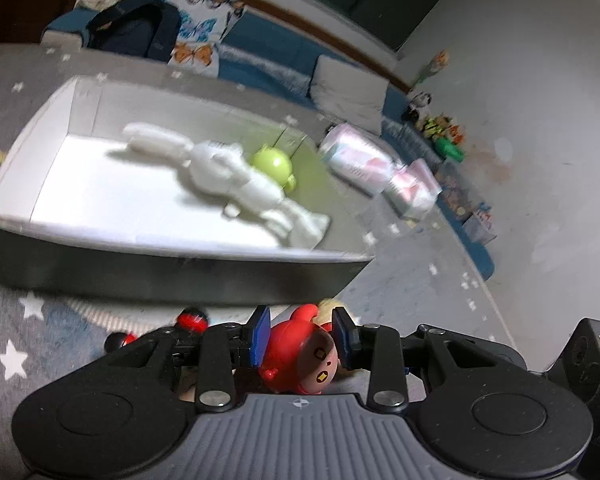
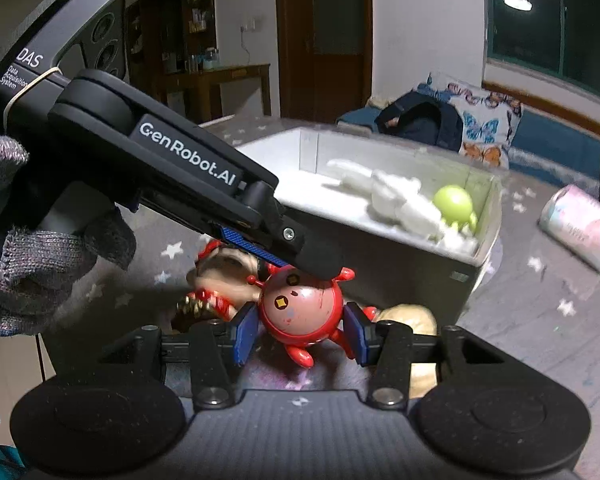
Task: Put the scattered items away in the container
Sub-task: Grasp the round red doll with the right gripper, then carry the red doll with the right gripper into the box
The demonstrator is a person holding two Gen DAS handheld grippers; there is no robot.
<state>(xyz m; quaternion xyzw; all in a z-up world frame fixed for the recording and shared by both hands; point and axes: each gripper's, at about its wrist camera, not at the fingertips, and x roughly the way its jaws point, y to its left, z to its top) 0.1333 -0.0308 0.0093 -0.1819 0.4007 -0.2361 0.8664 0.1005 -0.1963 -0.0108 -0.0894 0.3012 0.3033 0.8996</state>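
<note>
Two wrist views, both looking down at a grey star-print rug point(image 1: 28, 344) w/ a low grey box point(image 1: 172, 268) on it as landmark.

Left hand-held gripper point(image 1: 302, 338): blue pads either side of a red toy point(image 1: 300, 348), a round figure w/ a tan face; pads look pressed to its sides, so clamped on it. The toy sits just in front of the box's near wall, outside it. In the right view the left hand-held gripper point(image 2: 318, 262) comes in from upper left as a black arm marked "GenRobot.AI", tip on top of the red toy point(image 2: 300, 308); a gloved hand point(image 2: 40, 264) holds its grip.

Right hand-held gripper point(image 2: 302, 332): pads flank the same toy at left & right, close to its body; contact is prob. there but motion blur makes it hard to confirm, so can't tell if clamped.

Inside the box point(image 2: 460, 256): a white figure point(image 1: 228, 180) lying flat across the middle, a green ball toy point(image 1: 274, 164) touching its far side. In the right view the white figure point(image 2: 396, 200) & green ball toy point(image 2: 454, 202) sit toward the box's right end.

Outside the box, near its front wall beside the red toy: a tan & red toy w/ gold teeth point(image 2: 216, 288), blurred, & a beige lump point(image 2: 412, 316) right of it.

Beyond the box: a butterfly pillow point(image 1: 196, 20), a dark backpack point(image 1: 132, 28); to its right, soft pink-white packs point(image 1: 364, 160) on the rug.
</note>
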